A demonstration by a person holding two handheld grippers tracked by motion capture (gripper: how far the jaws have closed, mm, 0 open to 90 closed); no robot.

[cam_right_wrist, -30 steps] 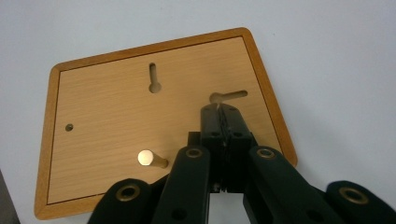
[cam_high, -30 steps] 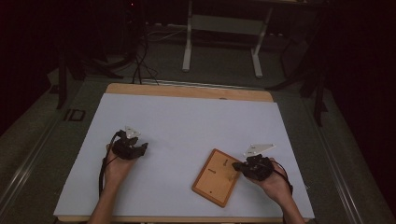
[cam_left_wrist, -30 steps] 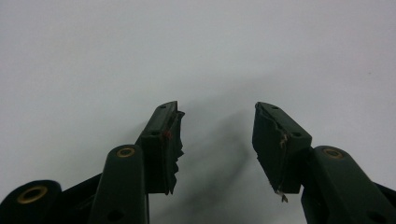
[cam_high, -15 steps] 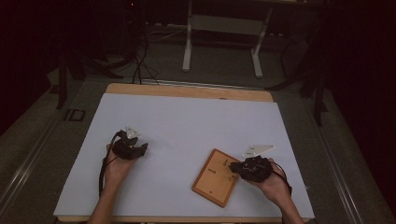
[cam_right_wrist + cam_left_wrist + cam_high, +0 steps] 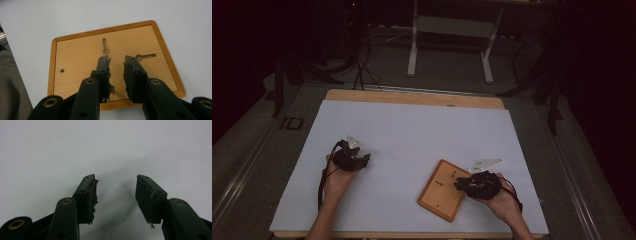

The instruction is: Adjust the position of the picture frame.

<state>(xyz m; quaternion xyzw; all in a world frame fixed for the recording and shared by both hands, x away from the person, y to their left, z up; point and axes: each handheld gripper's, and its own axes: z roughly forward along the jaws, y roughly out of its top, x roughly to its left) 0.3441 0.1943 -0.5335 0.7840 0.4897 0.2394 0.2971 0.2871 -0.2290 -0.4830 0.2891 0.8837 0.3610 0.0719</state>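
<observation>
Each hand-held gripper is black: the left hand-held gripper (image 5: 349,159) and the right hand-held gripper (image 5: 464,184) both carry a pale grey three-cornered plate on top and trail a thin black cable along the forearm. Close up, the jaws are dark, matte links joined by brass-coloured rivets (small screw holes dot the links). The black pads (image 5: 91,195) look frayed at their edges. Both forearms are bare, without sleeves.
</observation>
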